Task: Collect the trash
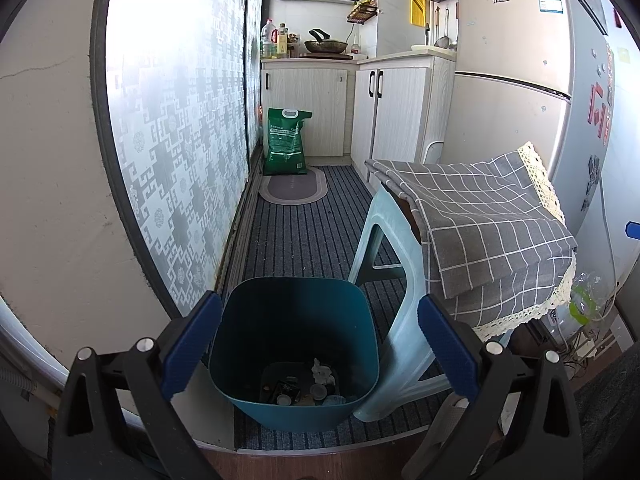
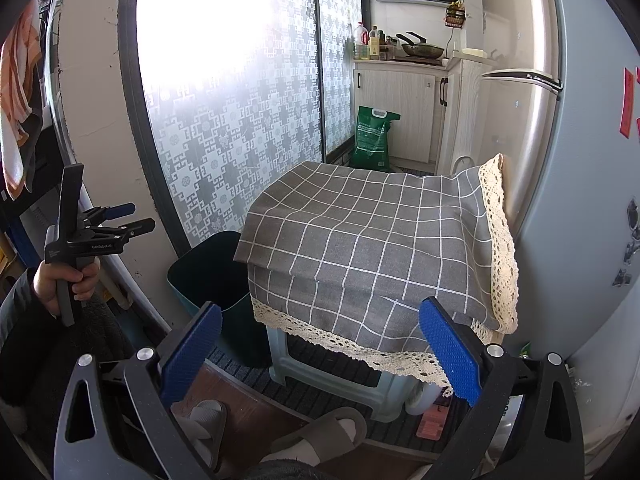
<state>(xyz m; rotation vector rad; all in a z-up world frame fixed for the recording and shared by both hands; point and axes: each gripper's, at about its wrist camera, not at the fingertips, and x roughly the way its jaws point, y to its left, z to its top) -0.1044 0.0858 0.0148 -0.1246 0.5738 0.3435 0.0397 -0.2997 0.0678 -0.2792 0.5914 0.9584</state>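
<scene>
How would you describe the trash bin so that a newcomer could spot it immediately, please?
Start at the frosted patterned glass door. At its foot, beside the pale plastic stool draped with grey checked cloth, stands the trash bin: dark teal, square-mouthed, open-topped, with scraps at the bottom.

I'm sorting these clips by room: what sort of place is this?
Most likely a small home kitchen: a fridge beside white counter cabinets, with a wok and oil bottles on the counter at the far end.

Left wrist view overlooks the bin [image 1: 294, 344]; both share the stool [image 2: 332, 380].
</scene>
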